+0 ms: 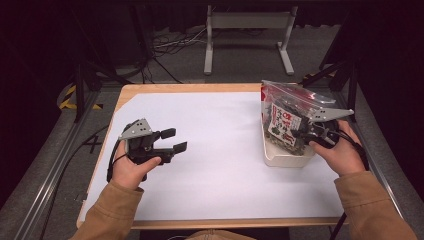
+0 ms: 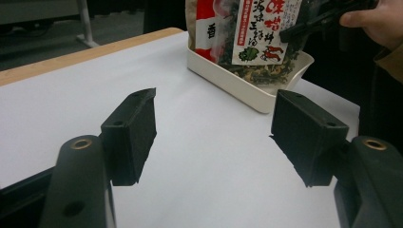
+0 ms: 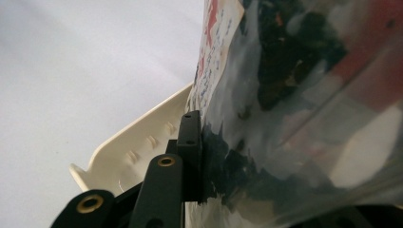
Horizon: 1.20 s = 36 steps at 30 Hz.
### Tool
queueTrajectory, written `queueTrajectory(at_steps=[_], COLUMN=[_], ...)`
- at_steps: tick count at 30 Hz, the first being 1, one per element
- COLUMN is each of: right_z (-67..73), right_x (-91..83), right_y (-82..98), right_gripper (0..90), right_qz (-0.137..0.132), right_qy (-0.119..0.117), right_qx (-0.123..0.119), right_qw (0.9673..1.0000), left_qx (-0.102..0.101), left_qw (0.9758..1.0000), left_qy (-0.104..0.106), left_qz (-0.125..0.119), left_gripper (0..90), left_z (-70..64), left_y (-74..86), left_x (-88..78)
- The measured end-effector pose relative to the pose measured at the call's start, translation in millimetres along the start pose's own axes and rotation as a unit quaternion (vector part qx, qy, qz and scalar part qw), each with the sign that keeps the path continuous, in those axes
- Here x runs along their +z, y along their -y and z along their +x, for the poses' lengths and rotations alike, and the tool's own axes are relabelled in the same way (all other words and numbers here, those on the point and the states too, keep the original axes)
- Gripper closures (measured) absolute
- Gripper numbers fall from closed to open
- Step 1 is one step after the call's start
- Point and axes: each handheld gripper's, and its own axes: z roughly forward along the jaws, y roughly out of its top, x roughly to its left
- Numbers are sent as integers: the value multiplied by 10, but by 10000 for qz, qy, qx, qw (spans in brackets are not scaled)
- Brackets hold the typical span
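standing in a white tray [image 1: 280,159] at the right side of the table [image 1: 150,89], a clear plastic bag [image 1: 287,107] of dark dried bits with a red and white printed label is the thing in hand. the right gripper [image 1: 306,131], held in the person's right hand [image 1: 340,152], comes in from the bag's right side, and its jaws pinch the lower part of the bag. in the right gripper view one black jaw presses flat against the crinkled plastic of the bag [image 3: 294,95], with the cream wall of the tray [image 3: 138,142] just beside it; the other jaw is hidden behind the bag. the bag stands upright and a little tilted, its base down among loose dark bits inside the tray, its top well above the rim.

the left gripper [image 1: 172,141] rests in the person's left hand [image 1: 131,167] at the left side of the table, over the white sheet [image 1: 210,150] that covers the wooden top, and it is well apart from the tray. its jaws stand spread with nothing between them. in the left gripper view the two black pads [image 2: 130,135] frame bare white sheet, and farther off the tray [image 2: 237,85] and the bag's label [image 2: 261,28] show, with the right gripper [image 2: 313,23] at the bag's side. tan sleeves [image 1: 372,205] cover both forearms.
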Motion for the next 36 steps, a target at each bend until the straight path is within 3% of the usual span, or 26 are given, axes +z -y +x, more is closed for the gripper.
queueTrajectory(at_steps=[4,6,9,11,13,17,19,25,30,32,36], right_z=[-35,-60,-108,-117,-118,-107,-95,3,98,158,310], right_x=[-7,-14,-45,-72,-124,-264,-339,-503,-555,-560,-514], right_y=[68,94,147,183,234,341,391,538,651,724,869], right_gripper=[695,656,574,474,377,307,299,281,270,269,271], right_qz=[-147,-220,-402,-599,-919,-1291,-1427,-1592,-1647,-1678,-1744], right_qy=[-29,37,38,-13,-131,-84,-34,70,117,149,36], right_qx=[138,145,374,528,762,969,1023,1011,1030,1033,994], right_qw=[9998,9996,9985,9968,9928,9868,9845,9820,9809,9803,9796], left_qx=[5,18,-20,-70,-54,-133,-116,-118,31,188,304], left_qw=[10000,10000,10000,9999,9998,9995,9993,9991,9991,9990,9988], left_qy=[-29,-46,-85,-115,-182,-249,-308,-384,-403,-394,-377], left_qz=[3,15,39,62,109,147,152,121,98,124,69], left_gripper=[294,274,265,258,245,233,222,204,192,183,175], left_z=[-1,7,27,38,59,75,85,94,82,77,72], left_y=[6,21,52,80,116,195,232,330,446,503,628], left_x=[1,-3,-26,-49,-82,-151,-200,-316,-412,-452,-508])
